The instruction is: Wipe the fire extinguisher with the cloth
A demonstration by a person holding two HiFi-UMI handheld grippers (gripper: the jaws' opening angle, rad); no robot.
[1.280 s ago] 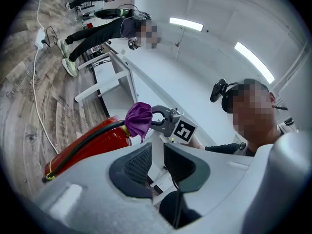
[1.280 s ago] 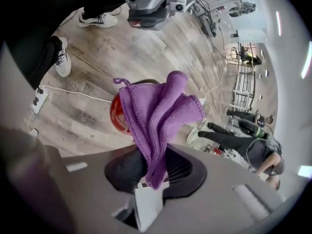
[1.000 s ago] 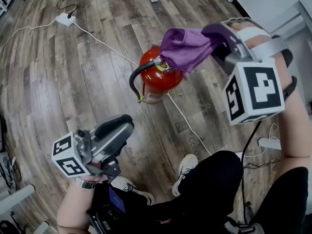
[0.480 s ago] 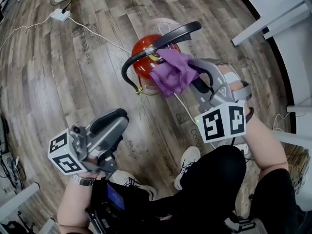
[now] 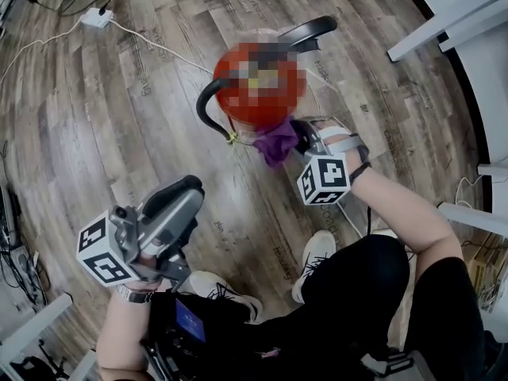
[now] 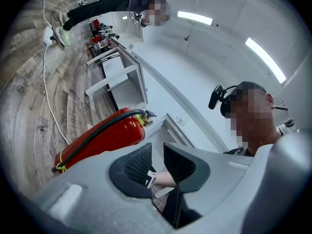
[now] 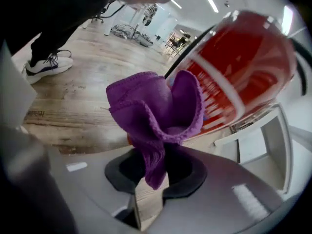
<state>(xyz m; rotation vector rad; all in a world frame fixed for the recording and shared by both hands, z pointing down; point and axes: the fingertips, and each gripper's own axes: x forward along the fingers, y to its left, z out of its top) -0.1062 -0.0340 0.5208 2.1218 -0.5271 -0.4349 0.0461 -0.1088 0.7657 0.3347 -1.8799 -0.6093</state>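
The red fire extinguisher (image 5: 255, 94) stands on the wood floor, its black hose (image 5: 206, 111) curving down its left side. My right gripper (image 5: 295, 137) is low at the extinguisher's near side, shut on a purple cloth (image 5: 277, 144) that touches the red body. In the right gripper view the cloth (image 7: 156, 113) bunches up out of the jaws against the red cylinder (image 7: 239, 77). My left gripper (image 5: 184, 195) hangs nearer me at the lower left, apart from the extinguisher (image 6: 102, 141), jaws a narrow gap apart with nothing between them.
A white power strip (image 5: 98, 18) with its cable (image 5: 159, 48) lies on the floor at the far left. White table legs (image 5: 444, 24) stand at the far right. My shoes (image 5: 314, 262) are near the extinguisher. Another person (image 6: 97, 9) stands far off beside white desks (image 6: 122, 74).
My right gripper has dropped with the cloth from above the extinguisher's top down to its near side and rolled. The left gripper has barely moved.
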